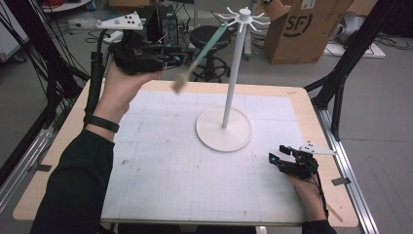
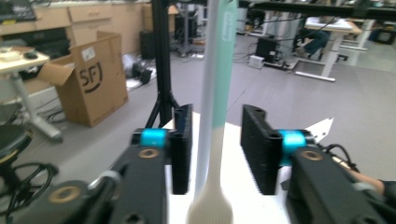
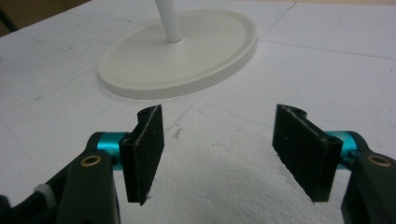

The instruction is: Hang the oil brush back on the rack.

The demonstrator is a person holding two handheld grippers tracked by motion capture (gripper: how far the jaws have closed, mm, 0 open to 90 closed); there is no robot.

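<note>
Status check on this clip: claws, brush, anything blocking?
Left claw open, brush between jaws, hanging from rack. Right claw open, empty, resting on mat. Nothing blocking.

floor: grey | cardboard box (image 1: pixel 304 29) | black stool (image 1: pixel 210 36) | desks (image 2: pixel 334 28) beyond

Sleeves: you wear dark long sleeves (image 1: pixel 78 185).
Wrist: a black band (image 1: pixel 101 123) circles your left wrist.
Left gripper (image 2: pixel 215 149): black body, ribbed black fingers (image 2: pixel 257 149), cyan collars, brass screws.
Right gripper (image 3: pixel 219 154): the same, with a grey three-cornered plate (image 1: pixel 316 147) and black cable.
</note>
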